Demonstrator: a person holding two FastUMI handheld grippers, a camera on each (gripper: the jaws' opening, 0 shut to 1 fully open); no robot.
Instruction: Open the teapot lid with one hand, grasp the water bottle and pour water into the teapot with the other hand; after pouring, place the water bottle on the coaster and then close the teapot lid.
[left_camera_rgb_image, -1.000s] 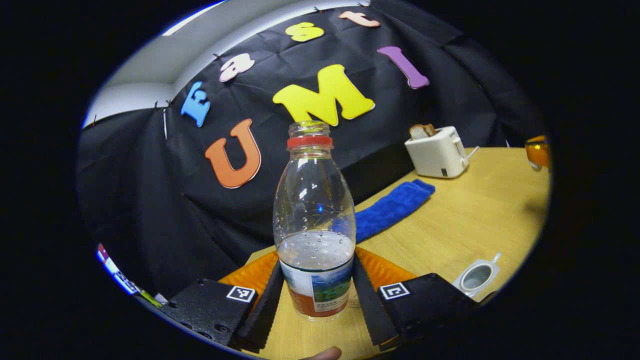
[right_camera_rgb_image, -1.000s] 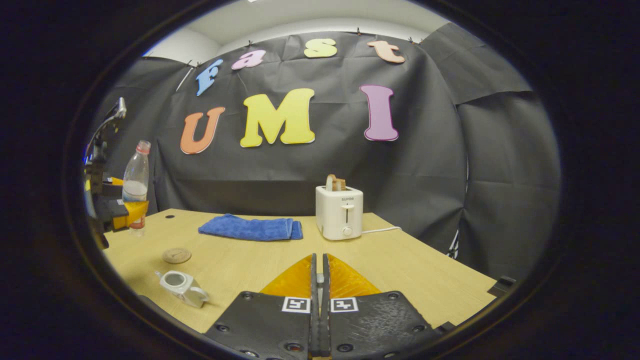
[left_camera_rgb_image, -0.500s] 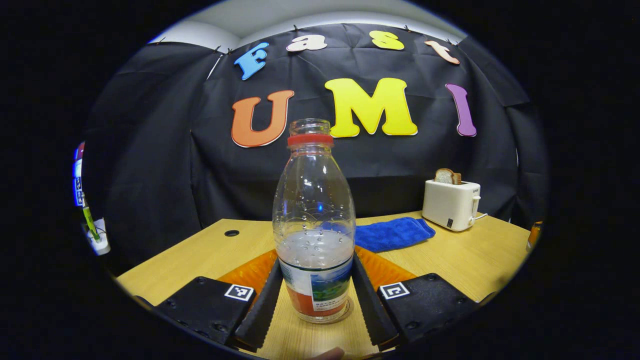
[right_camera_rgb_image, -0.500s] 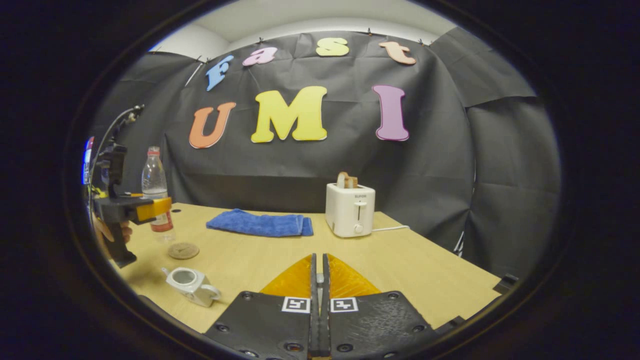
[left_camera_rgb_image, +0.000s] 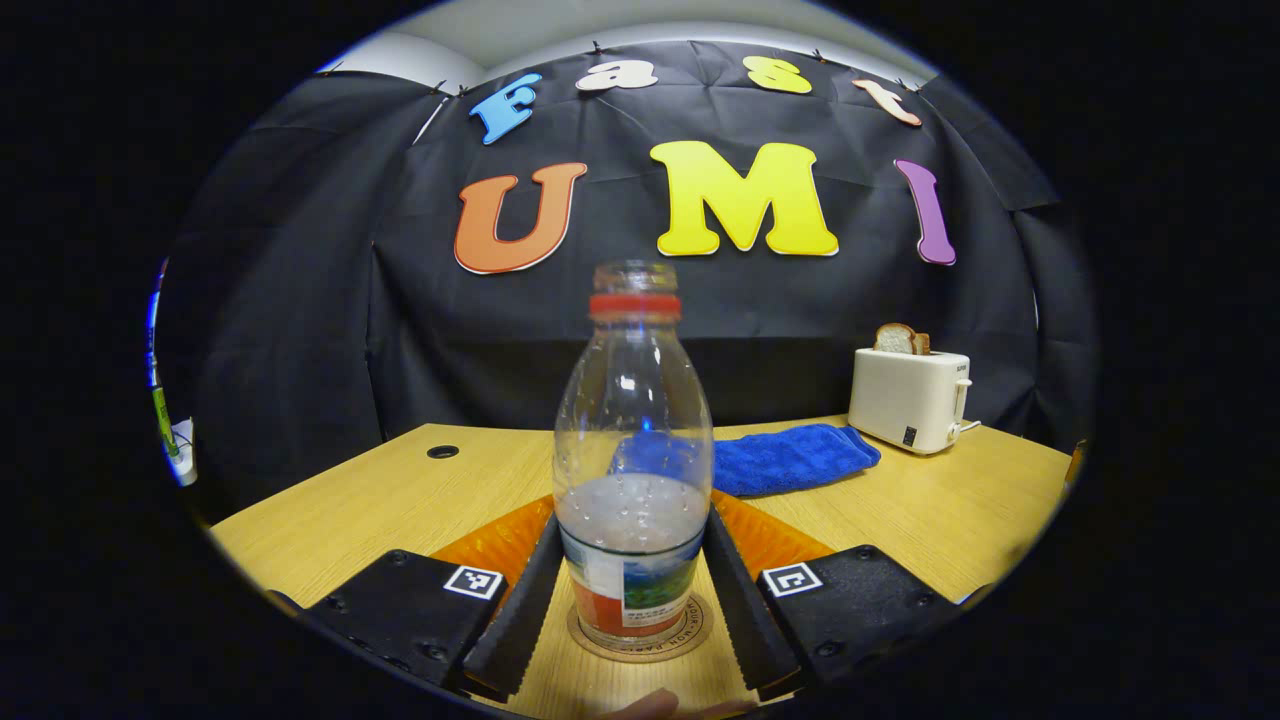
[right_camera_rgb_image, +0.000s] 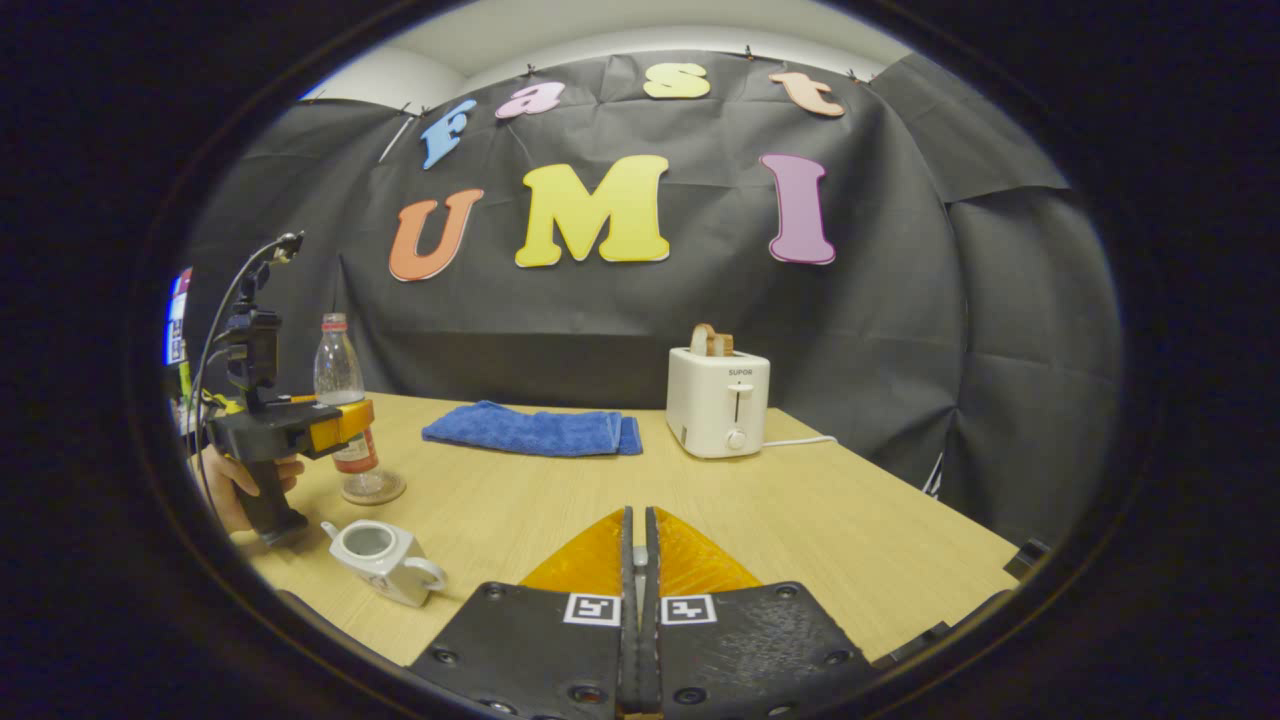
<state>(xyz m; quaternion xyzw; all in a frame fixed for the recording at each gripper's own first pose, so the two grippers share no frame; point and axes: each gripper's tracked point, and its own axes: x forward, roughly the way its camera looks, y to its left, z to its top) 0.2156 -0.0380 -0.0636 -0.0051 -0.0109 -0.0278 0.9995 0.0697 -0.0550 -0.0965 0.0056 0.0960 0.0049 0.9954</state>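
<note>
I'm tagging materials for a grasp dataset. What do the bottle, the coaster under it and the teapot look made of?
Water bottle: clear thin plastic, glossy, with droplets inside and a printed label. Coaster: probably wood or cork, a matte tan disc. Teapot: likely glazed ceramic, smooth white with a soft sheen.

I see my left gripper (left_camera_rgb_image: 632, 600) with a finger pressed on each side of the bottle (left_camera_rgb_image: 632, 470), which stands upright on the coaster (left_camera_rgb_image: 690, 628), uncapped and partly filled. Behind it on the table (left_camera_rgb_image: 350, 500) lies a blue cloth (left_camera_rgb_image: 790, 458), and far right a toaster (left_camera_rgb_image: 910, 398) with bread in it
</note>
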